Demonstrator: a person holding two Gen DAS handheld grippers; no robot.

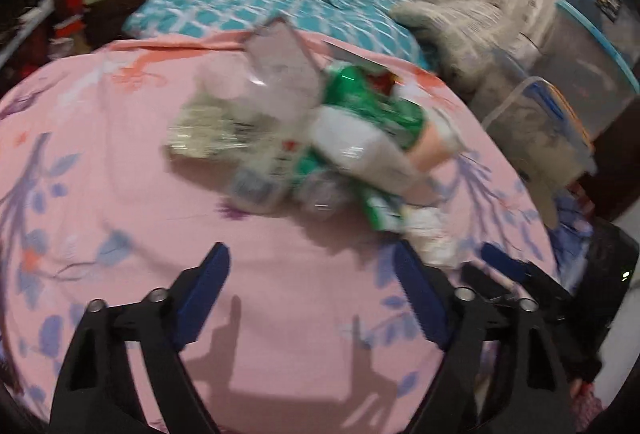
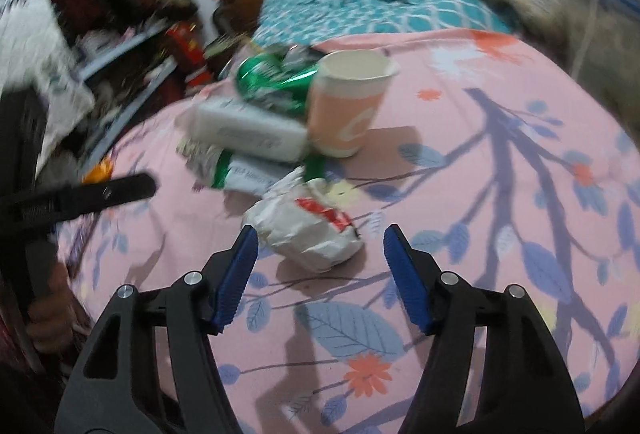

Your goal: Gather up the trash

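Bedroom, pink floral bedsheet covers the bed. Trash sits heaped mid-sheet: orange paper cup upright, green wrapper and white box against it, probably gathered for pickup. Crumpled paper wad lies nearest the right gripper, jaws open, tips either side of it, not pressing. Left gripper jaws open, empty, short of the pile.

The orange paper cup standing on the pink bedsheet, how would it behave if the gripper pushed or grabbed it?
The orange paper cup looks empty and stands upright on soft bedding, so a push would probably tip it. Its thin paper wall and already bent rim suggest that it would crush under a firm squeeze. It is likely very light.
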